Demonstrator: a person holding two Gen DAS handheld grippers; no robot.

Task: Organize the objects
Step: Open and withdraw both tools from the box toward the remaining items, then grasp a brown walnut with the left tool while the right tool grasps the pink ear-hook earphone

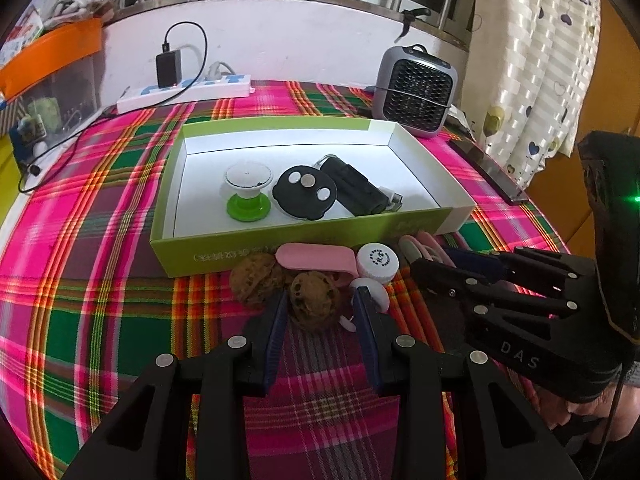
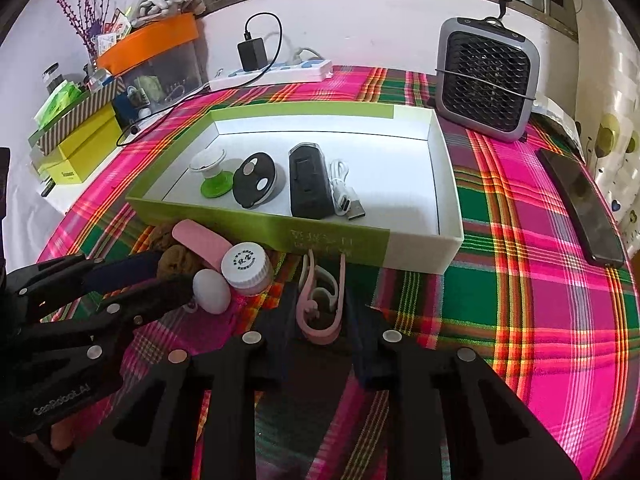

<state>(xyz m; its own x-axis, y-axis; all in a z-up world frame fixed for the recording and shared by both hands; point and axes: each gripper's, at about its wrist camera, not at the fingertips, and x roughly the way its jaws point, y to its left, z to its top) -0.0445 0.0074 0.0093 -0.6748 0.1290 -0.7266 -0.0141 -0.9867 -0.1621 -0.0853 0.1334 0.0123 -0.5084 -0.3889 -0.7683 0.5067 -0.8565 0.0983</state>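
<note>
Walnuts (image 1: 312,300) and small things heaped just ahead of both grippers, against the near wall of a green and white box (image 1: 256,246). Left gripper (image 1: 322,300) with fingers apart, one on each side of the nearer walnut, maybe touching, hard to tell. Second walnut (image 1: 254,280) just past the left finger. Beyond them a pink case (image 1: 316,258), a white bottle cap (image 1: 377,262) and a white egg shape (image 1: 374,290) close by the right finger.

Right gripper (image 2: 320,312) also with fingers apart, around a pink ear hook (image 2: 320,304) lying flat on the cloth, not pinched shut. Box wall straight ahead of it, very near.

Inside the box, farther ahead: a white and green knob (image 1: 247,192), a black round disc (image 1: 306,194) with silver dots, a black block (image 2: 310,184).

Underneath, a bright checked cloth (image 1: 100,240) in pink, green and orange. At the far edge a grey fan (image 1: 416,92), a white power strip (image 1: 184,94) with a black charger (image 1: 167,68), then a white wall and window bars.

Only in the right view: a white cable (image 2: 346,192) beside the black block, a dark phone (image 2: 580,208) far to the right, yellow boxes (image 2: 80,152) far left. Only in the left view: both walnuts in full.
</note>
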